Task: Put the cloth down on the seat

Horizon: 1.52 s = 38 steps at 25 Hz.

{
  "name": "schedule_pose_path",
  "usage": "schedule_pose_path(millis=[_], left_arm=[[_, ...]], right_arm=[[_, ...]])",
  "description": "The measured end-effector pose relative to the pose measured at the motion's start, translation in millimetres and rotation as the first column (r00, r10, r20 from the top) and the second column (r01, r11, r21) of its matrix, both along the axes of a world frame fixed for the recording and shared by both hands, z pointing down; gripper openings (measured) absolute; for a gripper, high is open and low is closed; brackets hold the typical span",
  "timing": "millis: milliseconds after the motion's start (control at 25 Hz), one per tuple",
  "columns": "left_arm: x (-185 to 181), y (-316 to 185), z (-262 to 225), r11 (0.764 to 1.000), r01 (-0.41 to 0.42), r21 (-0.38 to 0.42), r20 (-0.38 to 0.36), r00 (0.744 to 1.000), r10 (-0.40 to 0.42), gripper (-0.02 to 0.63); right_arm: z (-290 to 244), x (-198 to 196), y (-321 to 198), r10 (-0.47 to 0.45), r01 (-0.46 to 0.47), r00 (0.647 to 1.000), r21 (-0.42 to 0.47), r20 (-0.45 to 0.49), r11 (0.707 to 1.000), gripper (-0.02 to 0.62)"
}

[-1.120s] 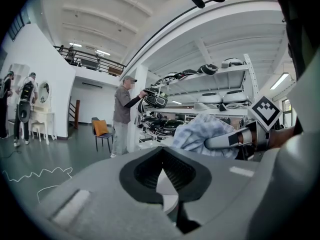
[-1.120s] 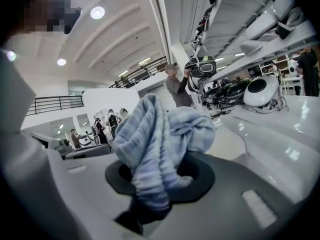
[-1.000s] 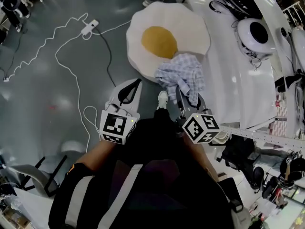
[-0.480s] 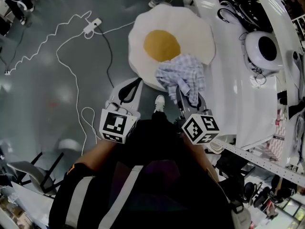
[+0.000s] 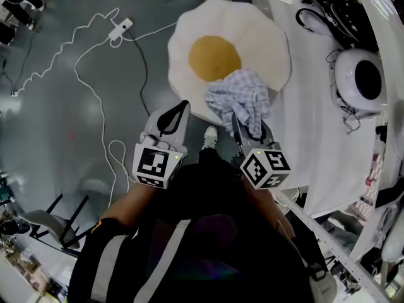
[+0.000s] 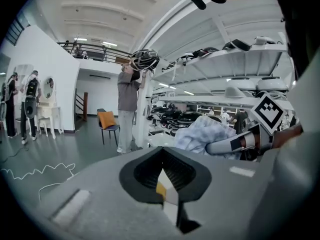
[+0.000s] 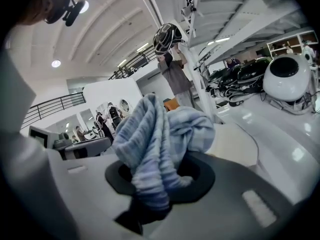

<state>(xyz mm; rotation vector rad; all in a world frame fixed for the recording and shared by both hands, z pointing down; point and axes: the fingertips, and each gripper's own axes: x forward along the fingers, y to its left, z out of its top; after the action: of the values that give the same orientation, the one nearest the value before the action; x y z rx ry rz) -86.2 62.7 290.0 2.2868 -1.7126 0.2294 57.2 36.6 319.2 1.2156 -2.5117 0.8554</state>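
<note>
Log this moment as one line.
right gripper: shut on blue-white checked cloth | left gripper: shut, empty | cloth: over white-and-yellow fried-egg-shaped seat, unreleased

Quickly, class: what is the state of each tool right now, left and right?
Left tool: closed, holding nothing.
Right tool: closed on the checked cloth.

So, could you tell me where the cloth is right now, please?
In the head view, the cloth is bunched in the right gripper, over the near edge of the egg-shaped seat, just below its yolk.
</note>
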Motion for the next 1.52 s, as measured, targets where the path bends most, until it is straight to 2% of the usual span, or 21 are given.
schedule_pose_path(millis=[320,640,840,1080,1520], left_arm=[[19.6,-88.7,23.4,0.998,0.049,-0.031,0.021,0.999,-0.048,-0.002],[16.3,-136.5,73.7,0.995,0.073,-0.07,0.036,0.997,-0.07,-0.002],[3.3,-160.4,129.2,0.992,0.076,-0.105,0.037,0.997,-0.072,-0.002],[-1.9,-179.2,216.5,0.987,0.032,-0.16,0.076,0.997,-0.02,-0.002],[-13.5,-204.6,343.6,0.973,0.041,-0.227,0.048,0.998,-0.031,-0.002]], right_arm=[[32.2,16.0,-87.1,-0.046,0.046,0.999,-0.046,-0.012,0.998,0.126],[82.7,23.1,-140.1,-0.027,0.025,0.999,-0.099,-0.026,0.995,0.127],[134.0,16.7,-163.5,-0.007,0.002,0.999,-0.135,-0.04,0.991,0.127],[220.0,15.2,-182.6,0.045,-0.058,0.997,-0.193,-0.069,0.98,0.129],[354.8,5.7,-198.4,0.069,-0.098,0.99,-0.243,-0.125,0.965,0.13]])
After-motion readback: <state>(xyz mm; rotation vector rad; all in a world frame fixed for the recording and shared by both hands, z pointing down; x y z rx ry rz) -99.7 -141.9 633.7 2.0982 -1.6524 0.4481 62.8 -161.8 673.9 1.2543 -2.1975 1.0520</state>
